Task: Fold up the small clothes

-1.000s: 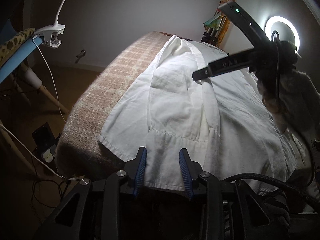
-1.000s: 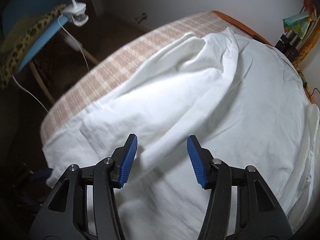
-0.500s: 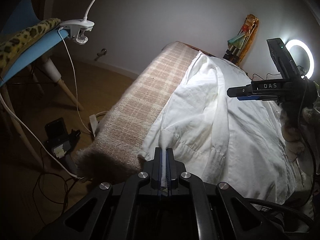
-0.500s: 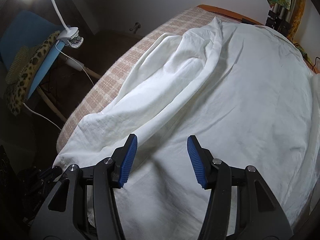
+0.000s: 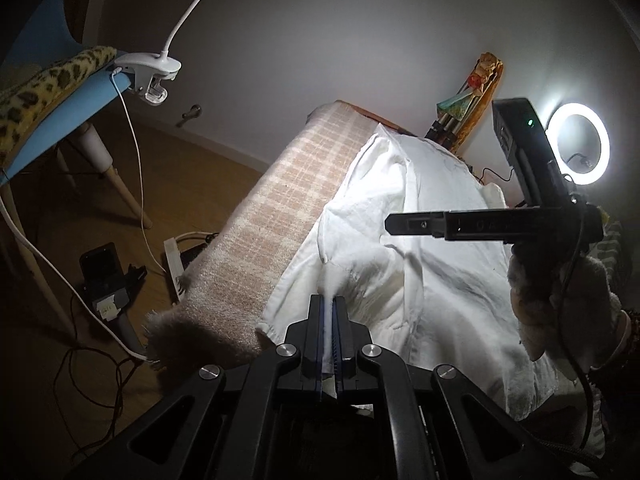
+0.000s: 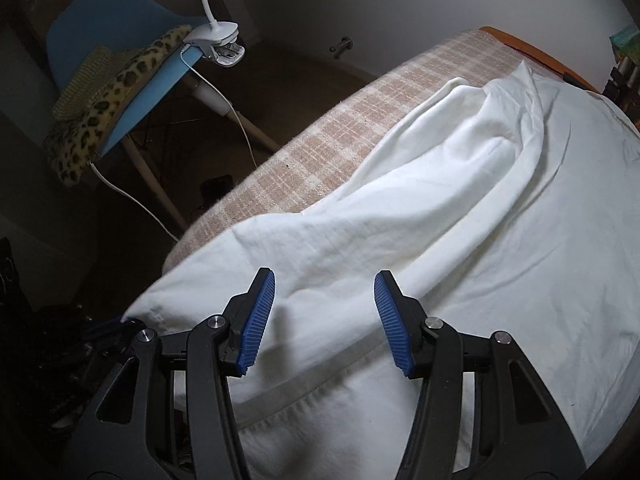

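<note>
One crumpled white garment (image 5: 432, 264) is spread centre-frame; a fold is clenched in the left tongs (image 5: 329, 336), while the right tongs (image 6: 324, 316) are held released.

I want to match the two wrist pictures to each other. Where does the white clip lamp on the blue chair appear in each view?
Left wrist view: the clip lamp is upper left, clamped on the blue chair edge.
Right wrist view: the clip lamp is upper left of centre, on the same chair.
Shared landmark: the white garment on the checked blanket.
</note>
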Action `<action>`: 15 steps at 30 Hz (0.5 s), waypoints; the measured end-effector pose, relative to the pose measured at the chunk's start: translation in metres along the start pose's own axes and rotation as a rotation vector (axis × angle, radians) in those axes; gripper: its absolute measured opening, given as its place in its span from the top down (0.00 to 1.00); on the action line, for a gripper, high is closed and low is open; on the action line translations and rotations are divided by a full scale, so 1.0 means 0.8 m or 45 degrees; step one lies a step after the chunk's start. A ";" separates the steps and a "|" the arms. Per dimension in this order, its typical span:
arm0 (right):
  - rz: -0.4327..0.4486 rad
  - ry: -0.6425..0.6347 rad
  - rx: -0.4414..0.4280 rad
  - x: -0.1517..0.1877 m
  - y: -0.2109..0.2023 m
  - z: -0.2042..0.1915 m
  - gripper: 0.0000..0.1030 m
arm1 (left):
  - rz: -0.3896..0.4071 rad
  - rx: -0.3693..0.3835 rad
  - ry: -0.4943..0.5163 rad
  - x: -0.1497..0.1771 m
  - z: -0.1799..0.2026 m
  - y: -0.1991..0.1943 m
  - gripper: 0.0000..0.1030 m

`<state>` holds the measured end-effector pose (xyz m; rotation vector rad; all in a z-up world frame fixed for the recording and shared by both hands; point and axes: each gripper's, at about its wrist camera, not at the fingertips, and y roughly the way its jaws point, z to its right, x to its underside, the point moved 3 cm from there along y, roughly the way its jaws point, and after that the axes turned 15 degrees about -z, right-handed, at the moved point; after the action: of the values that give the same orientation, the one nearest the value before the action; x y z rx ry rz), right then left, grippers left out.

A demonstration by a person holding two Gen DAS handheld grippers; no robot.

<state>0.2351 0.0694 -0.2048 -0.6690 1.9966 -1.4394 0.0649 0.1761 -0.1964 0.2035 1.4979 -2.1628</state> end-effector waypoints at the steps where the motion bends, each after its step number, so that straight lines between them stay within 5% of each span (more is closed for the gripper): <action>1: -0.013 0.004 0.017 0.003 0.001 0.004 0.47 | 0.001 -0.010 0.002 -0.001 0.001 -0.001 1.00; 5: -0.113 0.008 0.156 0.018 0.015 0.024 0.47 | -0.052 -0.082 -0.015 0.002 -0.005 0.020 0.96; 13: -0.001 -0.020 0.125 0.028 -0.014 0.016 0.47 | -0.049 -0.095 -0.101 0.011 -0.030 0.026 0.49; 15: 0.026 -0.033 0.133 0.020 -0.015 0.006 0.47 | -0.033 -0.120 -0.097 0.006 -0.036 0.028 0.48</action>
<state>0.2281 0.0517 -0.1971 -0.6167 1.8891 -1.5039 0.0673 0.1947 -0.2279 0.0689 1.5630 -2.0901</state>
